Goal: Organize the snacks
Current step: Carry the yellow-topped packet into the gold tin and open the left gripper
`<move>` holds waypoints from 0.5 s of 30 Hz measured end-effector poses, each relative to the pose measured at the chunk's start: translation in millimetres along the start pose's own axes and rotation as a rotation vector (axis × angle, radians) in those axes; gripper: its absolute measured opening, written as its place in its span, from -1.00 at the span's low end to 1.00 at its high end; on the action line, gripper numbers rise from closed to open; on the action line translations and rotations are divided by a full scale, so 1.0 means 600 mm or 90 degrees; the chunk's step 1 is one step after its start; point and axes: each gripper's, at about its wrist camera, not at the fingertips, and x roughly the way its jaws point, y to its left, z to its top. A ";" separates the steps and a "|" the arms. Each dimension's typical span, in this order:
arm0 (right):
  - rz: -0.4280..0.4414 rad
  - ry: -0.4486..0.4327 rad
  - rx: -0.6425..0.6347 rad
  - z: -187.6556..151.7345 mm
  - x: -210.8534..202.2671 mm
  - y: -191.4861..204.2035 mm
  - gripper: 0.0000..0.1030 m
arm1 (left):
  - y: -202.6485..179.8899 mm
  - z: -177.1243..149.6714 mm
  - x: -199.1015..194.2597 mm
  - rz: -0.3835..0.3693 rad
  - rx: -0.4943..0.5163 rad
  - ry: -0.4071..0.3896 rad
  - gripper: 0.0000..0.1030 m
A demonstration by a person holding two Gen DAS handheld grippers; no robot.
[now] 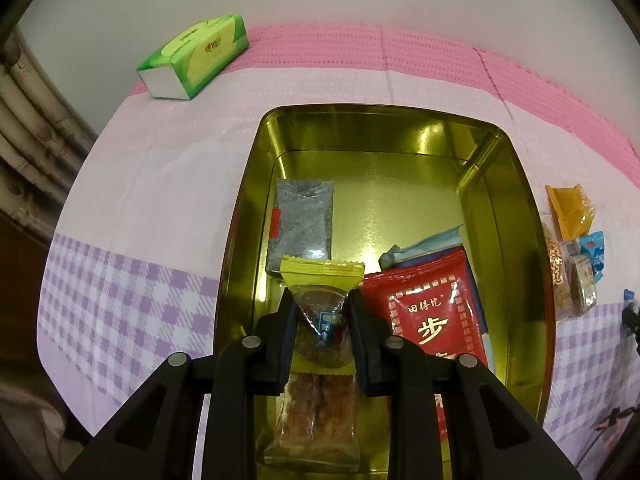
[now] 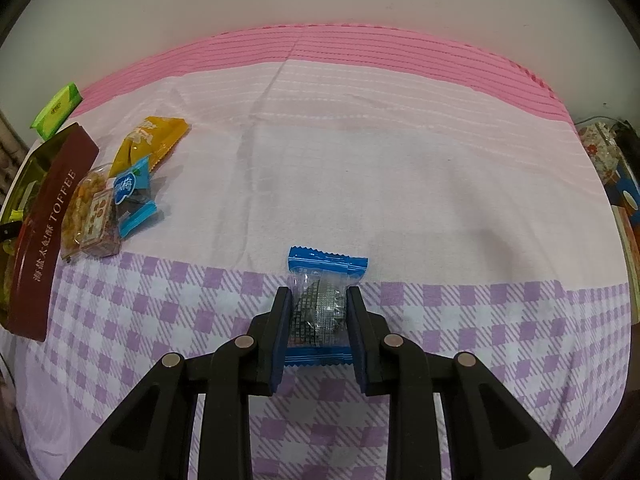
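Observation:
In the left wrist view my left gripper [image 1: 320,300] is shut on a yellow-ended clear snack packet [image 1: 320,280], held over the open gold tin [image 1: 400,114]. The tin holds a grey packet [image 1: 304,220], a red packet [image 1: 432,316], a pale blue packet [image 1: 424,246] and a clear packet of orange snack [image 1: 316,412]. In the right wrist view my right gripper [image 2: 319,300] is shut on a blue-ended clear packet [image 2: 324,280] above the checked tablecloth [image 2: 400,184]. A small pile lies at the left: an orange packet [image 2: 150,140], a blue candy [image 2: 134,196] and a clear box of snacks [image 2: 90,216].
A green tissue pack [image 1: 196,58] lies at the back left of the cloth. The tin's dark red outer wall, marked TOFFEE [image 2: 52,232], shows at the left of the right wrist view. A white wall stands behind the table. Cluttered items [image 2: 616,168] sit past the right edge.

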 end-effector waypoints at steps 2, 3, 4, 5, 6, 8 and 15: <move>-0.004 -0.001 0.004 -0.001 -0.001 0.000 -0.54 | 0.001 0.000 -0.002 -0.004 0.000 0.000 -0.46; -0.005 -0.001 0.006 -0.001 -0.001 0.001 -0.54 | 0.002 0.000 -0.002 -0.005 0.000 0.000 -0.42; -0.007 -0.002 0.009 -0.001 -0.002 0.000 -0.54 | 0.003 -0.001 -0.005 -0.006 0.001 0.000 -0.30; -0.008 -0.003 0.012 0.001 -0.003 0.001 -0.54 | 0.004 -0.002 -0.008 -0.008 0.000 -0.004 -0.24; -0.010 -0.005 0.015 0.001 -0.005 0.001 -0.54 | 0.005 -0.003 -0.013 -0.009 0.000 -0.010 -0.15; -0.014 -0.011 0.017 0.004 -0.012 0.001 -0.54 | 0.005 -0.004 -0.024 -0.009 0.003 -0.023 0.00; 0.005 -0.052 -0.002 0.040 -0.056 0.040 -0.54 | 0.016 -0.004 -0.074 -0.005 -0.008 -0.092 0.07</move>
